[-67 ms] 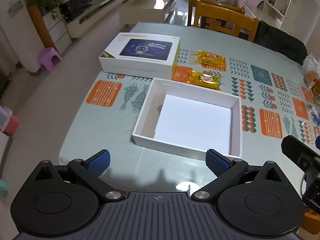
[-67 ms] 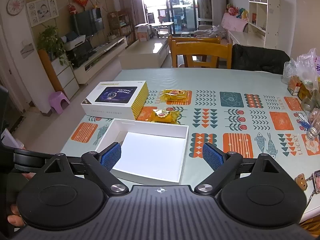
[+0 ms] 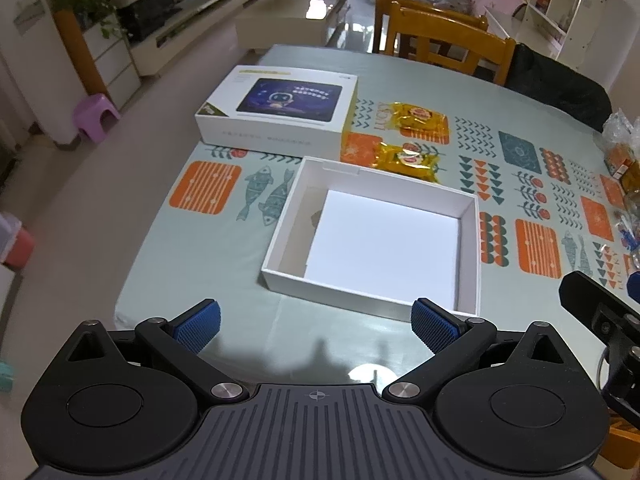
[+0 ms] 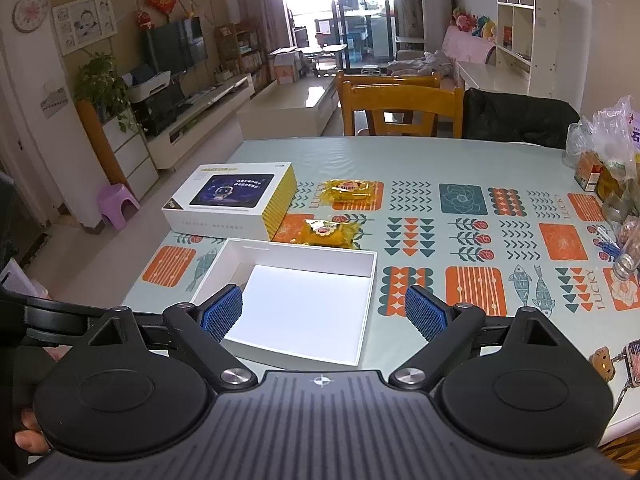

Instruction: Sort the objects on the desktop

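**Desk inventory: two packets unsorted, tray unfilled**

1. Desk point(image 4: 440, 160). Covered by a pale green cloth printed with fish and orange panels; it carried every item below.

2. Tablet box point(image 3: 276, 108). Closed, white with a yellow side, lying flat at the far left, just beyond the tray's far left corner and apart from it.

3. White tray point(image 3: 468, 216). Open and shallow, nothing in it but a white base sheet, sitting nearest the person. It was judged the likely receptacle for the sort.

4. Near yellow packet point(image 3: 408, 158). Crinkled foil wrapper, lying just beyond the tray's far wall; whether it touched the wall could not be told.

5. Far yellow packet point(image 3: 420, 120). Same kind, a little further back, beside the tablet box's yellow edge.

6. Left gripper point(image 3: 316, 322). Fingers spread wide, holding nothing, hovering before the tray's near wall.

7. Right gripper point(image 4: 324, 308). Fingers likewise released and unladen, over the tray's near half.

Handling note: the step in hand looked like an approach to the near packet. It would be done best by passing over the tray, pinching the wrapper across its short side and lifting clear of the far wall before lowering it into the tray.
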`<state>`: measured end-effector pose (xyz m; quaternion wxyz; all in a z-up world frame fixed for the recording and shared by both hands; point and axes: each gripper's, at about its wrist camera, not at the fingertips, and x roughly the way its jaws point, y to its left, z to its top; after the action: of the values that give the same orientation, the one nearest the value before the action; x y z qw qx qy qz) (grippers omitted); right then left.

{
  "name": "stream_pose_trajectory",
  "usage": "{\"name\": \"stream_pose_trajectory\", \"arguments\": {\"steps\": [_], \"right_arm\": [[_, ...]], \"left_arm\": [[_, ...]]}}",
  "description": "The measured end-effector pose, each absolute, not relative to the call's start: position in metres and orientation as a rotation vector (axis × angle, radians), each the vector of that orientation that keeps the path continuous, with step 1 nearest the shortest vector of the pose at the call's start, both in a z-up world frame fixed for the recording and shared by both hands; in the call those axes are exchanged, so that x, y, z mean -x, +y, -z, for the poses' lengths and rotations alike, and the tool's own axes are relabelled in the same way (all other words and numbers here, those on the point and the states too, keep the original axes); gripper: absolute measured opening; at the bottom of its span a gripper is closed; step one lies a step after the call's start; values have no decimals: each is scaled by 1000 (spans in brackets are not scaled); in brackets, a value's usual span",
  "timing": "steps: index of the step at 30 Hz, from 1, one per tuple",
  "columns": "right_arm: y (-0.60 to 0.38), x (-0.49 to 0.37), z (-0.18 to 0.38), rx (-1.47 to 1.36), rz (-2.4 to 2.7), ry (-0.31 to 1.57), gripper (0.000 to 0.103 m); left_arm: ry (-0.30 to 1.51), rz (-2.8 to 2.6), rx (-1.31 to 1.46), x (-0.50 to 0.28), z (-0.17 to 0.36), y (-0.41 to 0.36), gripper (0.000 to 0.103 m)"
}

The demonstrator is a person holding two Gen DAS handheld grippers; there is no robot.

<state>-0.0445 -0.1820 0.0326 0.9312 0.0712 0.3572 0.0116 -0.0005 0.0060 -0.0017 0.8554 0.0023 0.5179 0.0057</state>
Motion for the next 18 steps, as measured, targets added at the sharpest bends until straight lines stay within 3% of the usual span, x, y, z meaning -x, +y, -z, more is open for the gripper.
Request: {"name": "stream_pose_trajectory", "arguments": {"steps": [18], "right_arm": [[-183, 41, -38, -226, -19, 673, 103]], "left_arm": [[1027, -97, -47, 5, -26, -25, 103]]}}
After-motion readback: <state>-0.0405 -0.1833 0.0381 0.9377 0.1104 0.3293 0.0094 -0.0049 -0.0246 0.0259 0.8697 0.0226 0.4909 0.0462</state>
